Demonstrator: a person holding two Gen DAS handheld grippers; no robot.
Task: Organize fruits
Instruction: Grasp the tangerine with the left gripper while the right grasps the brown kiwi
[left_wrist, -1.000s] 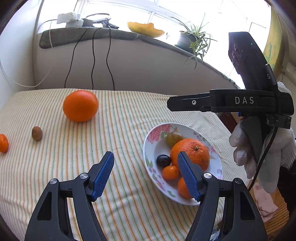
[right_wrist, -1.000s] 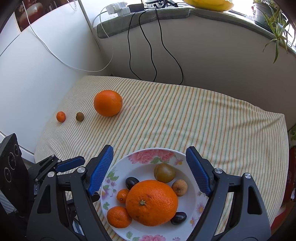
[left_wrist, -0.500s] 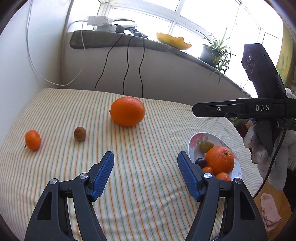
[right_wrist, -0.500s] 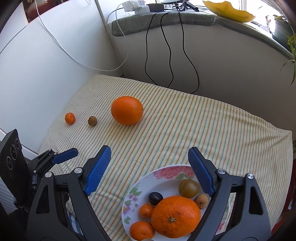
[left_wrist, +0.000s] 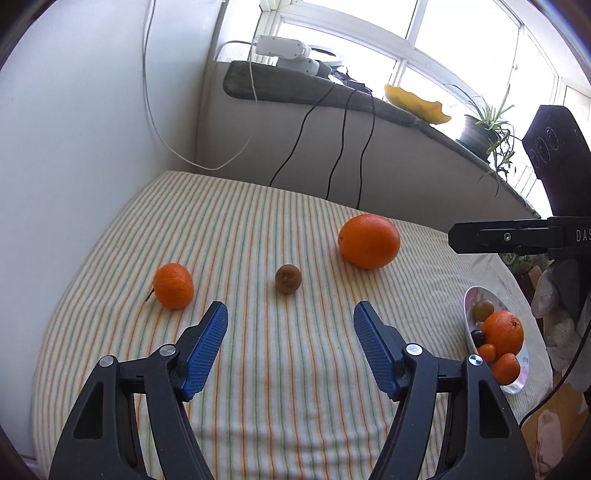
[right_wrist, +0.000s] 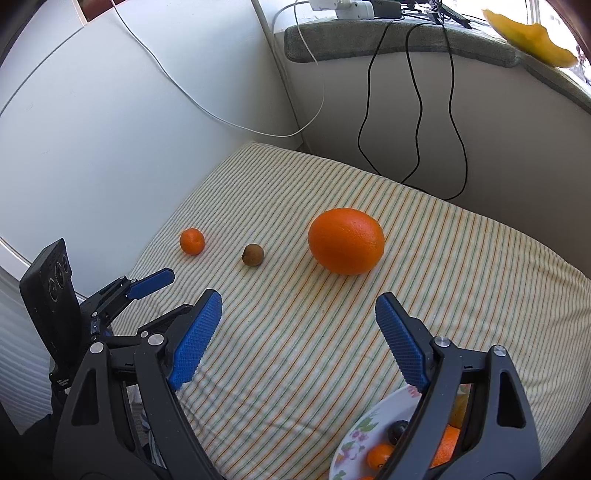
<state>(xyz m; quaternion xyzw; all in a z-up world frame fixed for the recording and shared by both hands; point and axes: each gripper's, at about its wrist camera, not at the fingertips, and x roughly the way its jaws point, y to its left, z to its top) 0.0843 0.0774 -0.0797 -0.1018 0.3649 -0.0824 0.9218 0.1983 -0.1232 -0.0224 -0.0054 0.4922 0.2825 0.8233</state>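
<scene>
We read "DAS" on the right gripper (left_wrist: 480, 238); its ribbed blue pads stand spread, having just been opening, with nothing between them. The left gripper (left_wrist: 290, 350) is likewise spread and empty. On the striped cloth surface (left_wrist: 277, 387) lie a dimpled large orange (left_wrist: 369, 241), a brown round fruit (left_wrist: 288, 279) and a mandarin (left_wrist: 173, 285), well apart from the floral plate (left_wrist: 471, 301) of fruit.
</scene>
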